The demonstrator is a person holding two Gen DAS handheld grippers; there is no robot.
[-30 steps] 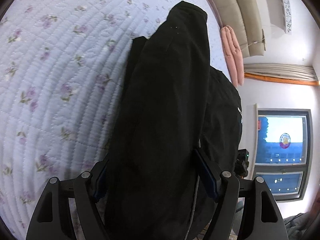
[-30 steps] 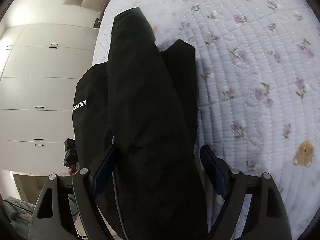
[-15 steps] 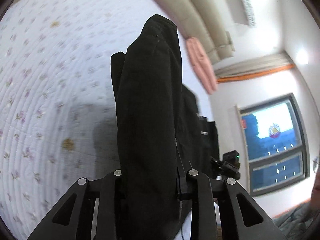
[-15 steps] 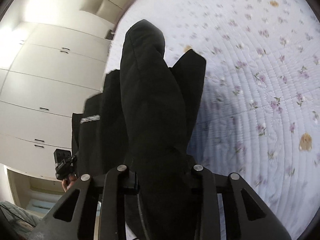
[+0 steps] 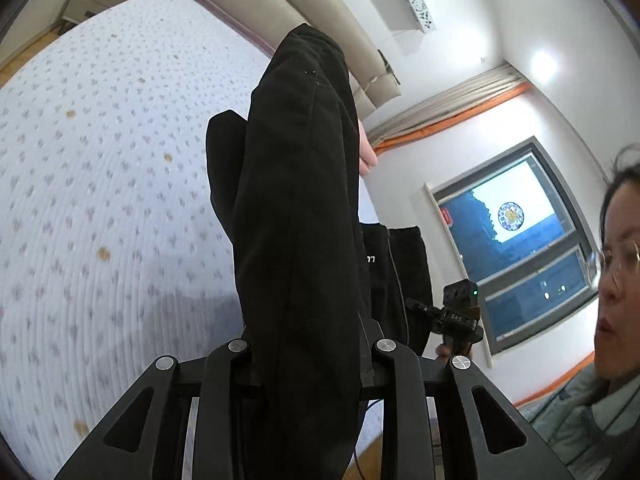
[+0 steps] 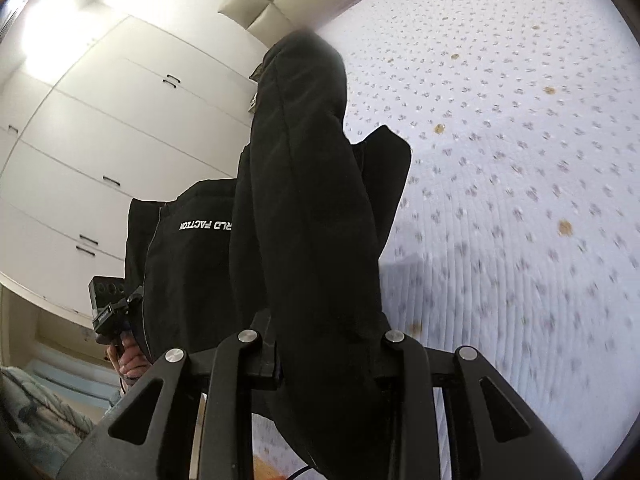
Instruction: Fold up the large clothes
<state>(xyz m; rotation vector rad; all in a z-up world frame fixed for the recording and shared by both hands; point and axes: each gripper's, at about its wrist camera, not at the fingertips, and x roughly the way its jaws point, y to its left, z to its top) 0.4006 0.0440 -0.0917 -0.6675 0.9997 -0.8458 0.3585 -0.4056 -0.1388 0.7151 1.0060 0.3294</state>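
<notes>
Quilted floral bedspread (image 5: pixel 100 200) below, black jacket (image 5: pixel 296 208) lifted clear of it.
Left gripper (image 5: pixel 308 364) and right gripper (image 6: pixel 320 356) each pinch a bunched fold, so the step looks like carry-and-lay; next probably calls for lowering it flat onto the bed.

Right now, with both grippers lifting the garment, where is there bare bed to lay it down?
Free: the wide floral quilt between the black garment and the headboard, also open in the right view. Crowded: the near bed edge, where cloth hangs between the left gripper and right gripper.
</notes>
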